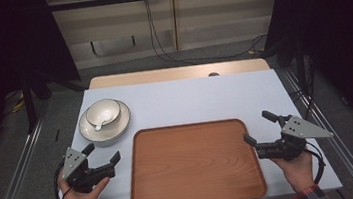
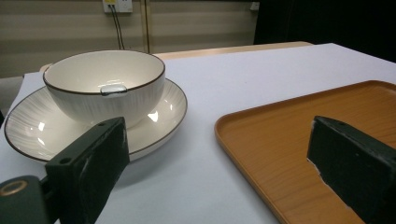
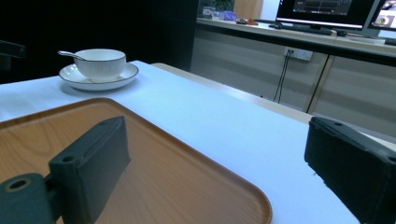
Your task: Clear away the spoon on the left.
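The wooden tray (image 1: 195, 163) lies empty at the table's (image 1: 204, 96) near edge. Behind its left corner a plate (image 1: 116, 128) carries a bowl (image 1: 103, 111) with a spoon (image 1: 98, 126). The left gripper (image 1: 104, 158) and right gripper (image 1: 257, 130) flank the tray, jaws spread, holding nothing. I think the left one should grasp the plate's rim and lift level, so the bowl does not slide.

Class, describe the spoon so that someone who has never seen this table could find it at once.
Start at the wooden tray, then look beyond its far left corner to the white plate. A bowl stands on it, and the spoon rests inside, handle on the dark rim.
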The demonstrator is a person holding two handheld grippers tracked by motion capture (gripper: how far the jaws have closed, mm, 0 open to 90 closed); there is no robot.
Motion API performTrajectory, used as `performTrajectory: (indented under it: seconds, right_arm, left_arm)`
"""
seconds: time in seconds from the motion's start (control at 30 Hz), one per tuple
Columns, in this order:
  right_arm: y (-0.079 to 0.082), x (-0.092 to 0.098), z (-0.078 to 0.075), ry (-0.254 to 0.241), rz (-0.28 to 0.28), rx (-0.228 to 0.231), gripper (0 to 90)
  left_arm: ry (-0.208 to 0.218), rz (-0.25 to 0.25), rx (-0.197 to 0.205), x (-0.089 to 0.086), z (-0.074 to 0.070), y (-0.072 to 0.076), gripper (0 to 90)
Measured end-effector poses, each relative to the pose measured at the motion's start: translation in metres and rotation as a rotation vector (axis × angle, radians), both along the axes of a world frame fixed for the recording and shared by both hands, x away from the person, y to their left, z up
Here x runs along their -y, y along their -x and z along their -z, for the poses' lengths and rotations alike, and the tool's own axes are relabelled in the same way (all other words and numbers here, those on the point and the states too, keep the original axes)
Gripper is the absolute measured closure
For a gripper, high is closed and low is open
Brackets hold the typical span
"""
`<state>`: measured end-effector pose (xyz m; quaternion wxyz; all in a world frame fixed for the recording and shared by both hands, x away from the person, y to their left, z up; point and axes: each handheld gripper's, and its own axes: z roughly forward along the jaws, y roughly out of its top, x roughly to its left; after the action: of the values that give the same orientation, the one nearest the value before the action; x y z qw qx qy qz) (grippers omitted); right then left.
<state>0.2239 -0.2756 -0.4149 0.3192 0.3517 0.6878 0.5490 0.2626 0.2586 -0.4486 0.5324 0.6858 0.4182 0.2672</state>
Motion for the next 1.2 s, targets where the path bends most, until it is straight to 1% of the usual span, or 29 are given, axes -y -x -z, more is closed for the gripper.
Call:
performTrajectory:
  seconds: [0.03, 0.13, 0.17, 0.2, 0.27, 0.33, 0.37, 0.4, 0.47, 0.5, 0.53, 0.57, 0.6, 0.67, 0.7, 0.73, 0.77, 0.8, 0.83, 0.87, 0.9, 0.93, 0.97, 1.0, 1.03, 1.07, 1.17, 1.2]
  right_arm:
    - [-0.001, 0.0, 0.001, -0.002, 0.002, -0.003, 5.6]
    - [-0.003, 0.0, 0.002, 0.004, 0.008, -0.02, 5.2]
    - [-0.003, 0.0, 0.003, 0.0, 0.018, -0.025, 5.1]
    - [-0.004, 0.0, 0.003, -0.006, 0.007, -0.027, 5.1]
    - [-0.005, 0.0, 0.003, -0.008, 0.011, -0.03, 5.0]
    - [-0.006, 0.0, 0.004, -0.014, 0.017, -0.038, 4.8]
    - [-0.007, 0.0, 0.004, -0.019, 0.02, -0.042, 4.5]
    - [-0.008, 0.0, 0.005, -0.025, 0.019, -0.047, 4.5]
    - [-0.009, 0.001, 0.006, -0.035, 0.037, -0.062, 4.1]
    - [-0.01, 0.002, 0.007, -0.041, 0.04, -0.071, 4.0]
    - [-0.01, 0.002, 0.007, -0.041, 0.032, -0.072, 4.1]
    - [-0.011, 0.002, 0.008, -0.041, 0.033, -0.07, 4.0]
    - [-0.011, 0.002, 0.008, -0.045, 0.04, -0.077, 3.8]
    - [-0.012, 0.001, 0.009, -0.046, 0.038, -0.087, 2.7]
    - [-0.012, 0.002, 0.01, -0.041, 0.044, -0.09, 2.6]
    - [-0.013, 0.001, 0.01, -0.041, 0.052, -0.091, 2.3]
    - [-0.013, 0.001, 0.011, -0.041, 0.039, -0.1, 2.0]
    - [-0.014, 0.001, 0.012, -0.045, 0.046, -0.105, 1.3]
    - [-0.014, 0.001, 0.012, -0.043, 0.053, -0.105, 0.4]
    - [-0.014, 0.0, 0.012, -0.043, 0.055, -0.109, 0.3]
    - [-0.014, 0.0, 0.012, -0.042, 0.057, -0.11, 0.3]
    - [-0.014, -0.001, 0.012, -0.04, 0.066, -0.101, 0.0]
    - [-0.014, 0.0, 0.011, -0.043, 0.065, -0.101, 0.0]
    - [-0.014, -0.001, 0.011, -0.066, 0.07, -0.109, 0.0]
    - [-0.013, -0.001, 0.01, -0.09, 0.075, -0.115, 0.0]
    - [-0.011, -0.002, 0.009, -0.098, 0.078, -0.095, 0.1]
    - [-0.011, -0.002, 0.007, -0.05, 0.074, -0.074, 0.7]
    - [-0.012, -0.003, 0.008, -0.042, 0.078, -0.081, 0.9]
  left_arm:
    - [-0.017, -0.003, 0.002, -0.001, -0.001, 0.001, 5.5]
    - [-0.013, -0.005, 0.001, -0.001, 0.0, 0.001, 5.6]
    - [-0.002, -0.007, 0.001, -0.001, 0.0, 0.001, 5.6]
    - [-0.003, -0.001, 0.0, -0.002, 0.0, 0.001, 5.6]
    - [0.002, -0.002, 0.002, -0.003, 0.0, 0.001, 5.5]
    - [-0.002, -0.012, 0.0, -0.003, 0.0, 0.0, 5.5]
    - [-0.013, -0.014, -0.001, -0.004, 0.0, 0.0, 5.5]
    - [-0.008, -0.016, -0.003, -0.004, 0.001, -0.001, 5.5]
    - [0.005, -0.012, -0.003, -0.003, 0.001, -0.003, 5.5]
    - [0.003, -0.02, -0.005, -0.002, 0.001, -0.004, 5.5]
    - [-0.004, -0.012, -0.008, -0.003, 0.001, -0.004, 5.4]
    - [0.011, -0.015, -0.007, -0.001, 0.002, -0.005, 5.3]
    - [0.016, -0.01, -0.008, 0.0, 0.002, -0.006, 5.3]
    - [0.016, -0.01, -0.011, 0.001, 0.001, -0.007, 5.3]
    - [0.007, -0.007, -0.01, 0.001, 0.0, -0.008, 5.3]
    - [0.029, -0.001, -0.011, 0.003, 0.0, -0.01, 5.3]
    - [0.025, -0.001, -0.012, 0.003, 0.0, -0.011, 5.3]
    - [0.027, -0.007, -0.013, 0.004, 0.0, -0.012, 5.2]
    - [0.028, -0.004, -0.018, 0.005, 0.0, -0.013, 5.3]
    - [0.019, -0.006, -0.019, 0.005, -0.001, -0.014, 5.2]
    - [0.025, -0.008, -0.017, 0.006, -0.001, -0.015, 5.3]
    - [0.014, 0.001, -0.02, 0.005, -0.001, -0.016, 5.3]
    - [0.027, -0.014, -0.023, 0.006, -0.002, -0.017, 5.2]
    - [0.031, -0.013, -0.025, 0.006, -0.002, -0.019, 5.2]
    - [0.019, -0.015, -0.025, 0.005, -0.003, -0.021, 5.3]
    - [0.027, -0.011, -0.026, 0.005, -0.002, -0.023, 5.2]
    - [0.036, -0.023, -0.037, 0.004, -0.001, -0.028, 5.3]
    - [0.033, -0.031, -0.039, 0.003, -0.001, -0.029, 5.3]
